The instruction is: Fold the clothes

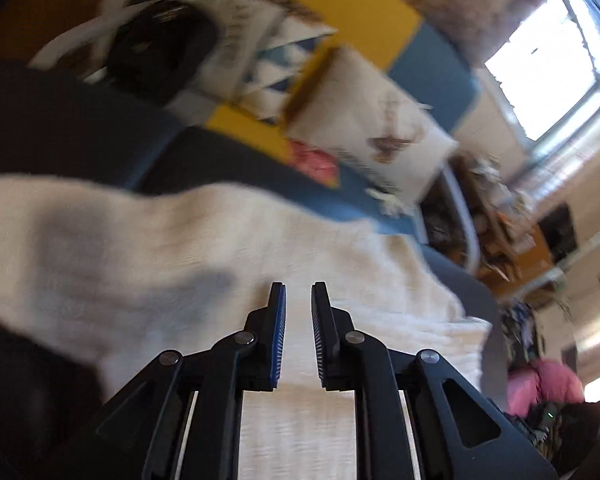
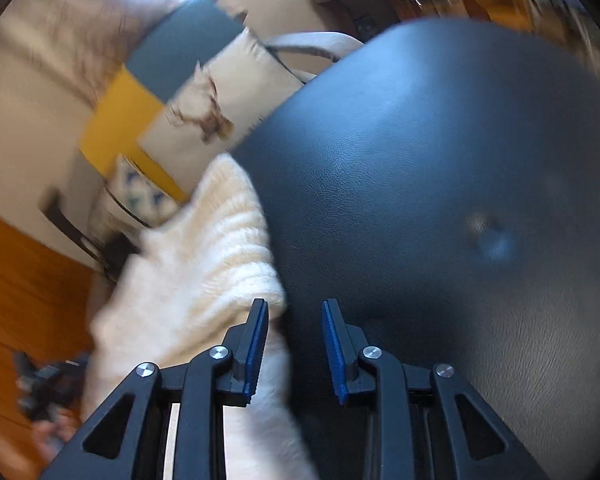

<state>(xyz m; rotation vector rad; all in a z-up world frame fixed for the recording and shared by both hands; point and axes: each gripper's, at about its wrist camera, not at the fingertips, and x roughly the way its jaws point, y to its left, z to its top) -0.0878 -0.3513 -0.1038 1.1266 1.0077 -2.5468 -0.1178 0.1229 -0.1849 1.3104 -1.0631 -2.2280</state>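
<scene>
A dark leather seat (image 2: 440, 200) filled the right view; behind it leaned a cream cushion (image 1: 376, 128) with a brown print, perhaps an animal, against a yellow-and-blue cover (image 1: 356, 12)

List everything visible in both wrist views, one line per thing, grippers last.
sweater: one, cream knit, lying on the dark seat, under both grippers
seat: one, black leather-like, beneath the sweater
cushion: one, cream with a brown print, behind the seat
blanket: one, yellow and blue blocks, behind the cushion
window: one, bright, upper right in the left wrist view
floor: orange wood, at left in the right wrist view
left gripper: black, blue pads, jaws apart, nothing between them
right gripper: black, blue pads, jaws apart at the sweater's edge
</scene>
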